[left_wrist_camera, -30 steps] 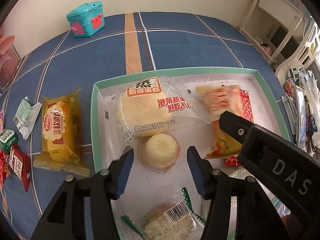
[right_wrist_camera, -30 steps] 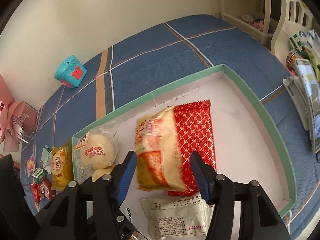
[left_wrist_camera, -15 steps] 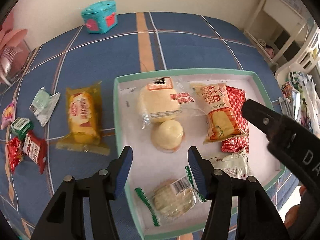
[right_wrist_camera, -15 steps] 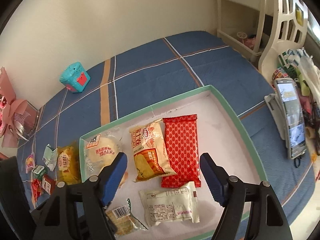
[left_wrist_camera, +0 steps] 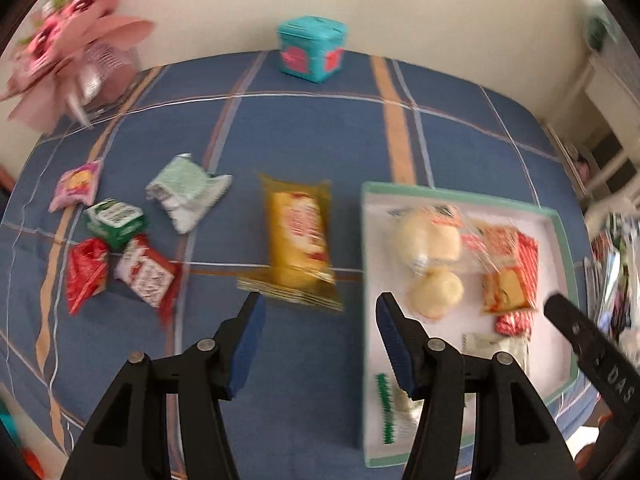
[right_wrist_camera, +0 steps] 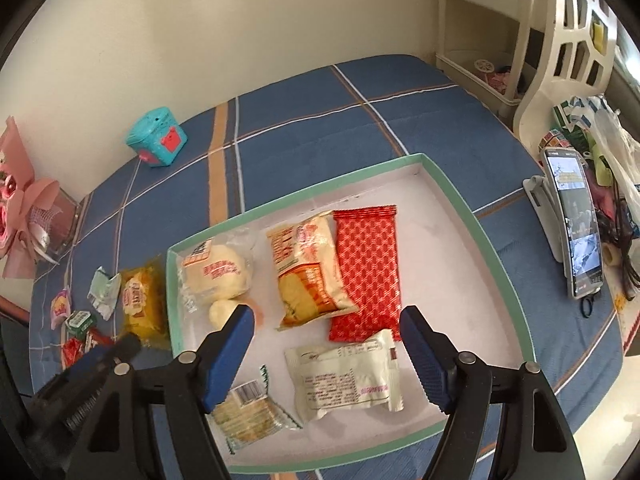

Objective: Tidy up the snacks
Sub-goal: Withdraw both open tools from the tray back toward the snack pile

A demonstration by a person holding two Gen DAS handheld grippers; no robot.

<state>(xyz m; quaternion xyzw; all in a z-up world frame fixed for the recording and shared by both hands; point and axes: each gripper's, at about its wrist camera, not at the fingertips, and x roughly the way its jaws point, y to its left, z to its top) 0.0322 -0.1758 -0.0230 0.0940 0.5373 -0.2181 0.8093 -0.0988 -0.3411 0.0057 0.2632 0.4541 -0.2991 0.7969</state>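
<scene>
1. Just outside the tray's (left_wrist_camera: 562, 236) left wall, on the blue plaid cloth (left_wrist_camera: 304, 136), the yellow cake packet (left_wrist_camera: 298, 240) is lying flat, its long side running alongside the tray and a crimped end facing the left gripper (left_wrist_camera: 318, 330).
2. It is looking light and soft: a puffed film wrapper around sponge cake, likely to slip and to squash under a hard pinch. A gentle grip across its narrow middle, or on the crimped end seam, is seeming the safest.
3. The left gripper is hanging just short of the packet's near end, jaws moderately apart and gripping nothing; the packet is lying ahead of them, slightly toward the left finger.
4. The right gripper (right_wrist_camera: 328, 344) is hovering over the tray with its jaws standing wide and empty, above the orange bread packet (right_wrist_camera: 308, 268), red packet (right_wrist_camera: 366, 268) and white packet (right_wrist_camera: 344, 376).
5. Farther left, small snacks (left_wrist_camera: 116, 248) are waiting in a loose cluster.
</scene>
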